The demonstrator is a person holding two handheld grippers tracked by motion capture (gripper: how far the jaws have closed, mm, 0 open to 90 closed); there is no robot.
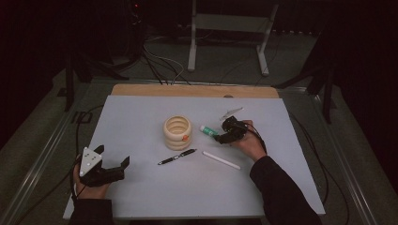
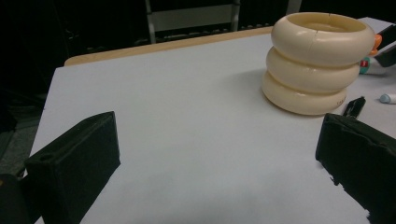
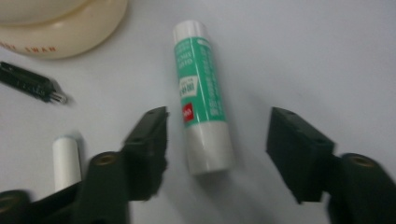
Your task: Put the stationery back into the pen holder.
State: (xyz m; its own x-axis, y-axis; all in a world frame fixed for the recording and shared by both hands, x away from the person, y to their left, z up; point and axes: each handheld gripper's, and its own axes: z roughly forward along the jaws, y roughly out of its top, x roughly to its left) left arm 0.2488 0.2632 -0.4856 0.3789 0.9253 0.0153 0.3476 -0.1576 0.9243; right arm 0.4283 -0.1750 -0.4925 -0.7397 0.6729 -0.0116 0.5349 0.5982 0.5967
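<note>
From the high view, the right gripper (image 1: 224, 132) sits low over the worktop (image 1: 141, 117), right by a green and white glue stick (image 1: 208, 130). The glue stick lies flat, just to the right of a cream holder (image 1: 177, 132) made of stacked rings. In front of the holder lie a black pen (image 1: 177, 156) and a white stick (image 1: 221, 160). The left gripper (image 1: 114, 169) rests near the front left corner, well away from all of them.

In the left gripper view, its two black jaws stand wide apart with bare worktop (image 2: 187, 140) between them. It is released and grasps nothing. The cream holder (image 2: 317, 60) stands ahead on the right.

In the right gripper view, the glue stick (image 3: 201, 93) lies on the worktop with its white end between the two black jaws. The jaws are partly closed, but there is a gap on each side, so the gripper is not grasping it yet. The white stick (image 3: 65, 161) and the pen (image 3: 30, 84) lie to the left.
</note>
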